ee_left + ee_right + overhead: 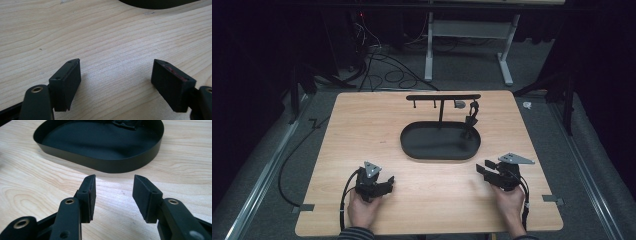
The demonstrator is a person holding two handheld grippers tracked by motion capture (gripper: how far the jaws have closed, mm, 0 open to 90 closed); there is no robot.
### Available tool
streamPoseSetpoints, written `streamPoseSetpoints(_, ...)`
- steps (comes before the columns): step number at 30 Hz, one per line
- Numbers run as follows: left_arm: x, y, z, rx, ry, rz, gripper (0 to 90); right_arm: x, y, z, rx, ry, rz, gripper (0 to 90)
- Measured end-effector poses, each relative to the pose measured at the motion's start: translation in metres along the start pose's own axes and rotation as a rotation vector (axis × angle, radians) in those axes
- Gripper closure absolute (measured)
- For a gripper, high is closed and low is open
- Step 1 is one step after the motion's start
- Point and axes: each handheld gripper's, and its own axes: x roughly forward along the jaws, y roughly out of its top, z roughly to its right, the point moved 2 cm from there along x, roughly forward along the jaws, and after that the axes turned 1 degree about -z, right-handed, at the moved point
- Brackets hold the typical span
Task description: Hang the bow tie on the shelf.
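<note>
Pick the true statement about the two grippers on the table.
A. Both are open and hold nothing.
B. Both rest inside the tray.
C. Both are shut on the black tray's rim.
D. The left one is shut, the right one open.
A: the left gripper and the right gripper both show spread jaws with bare wood between them, short of the black tray.
</note>
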Motion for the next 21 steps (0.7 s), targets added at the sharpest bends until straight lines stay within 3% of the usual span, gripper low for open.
streamPoseSetpoints(5, 0.000, 0.000, 0.000, 0.000, 0.000, 0.000, 24.2, 0.006, -0.004, 0.002, 0.007, -0.027, -0.011, 55.1)
streamPoseSetpoints(21, 0.000, 0.000, 0.000, 0.000, 0.000, 0.000, 24.3, 0.024, -0.013, 0.003, -0.065, -0.145, -0.117, 51.0)
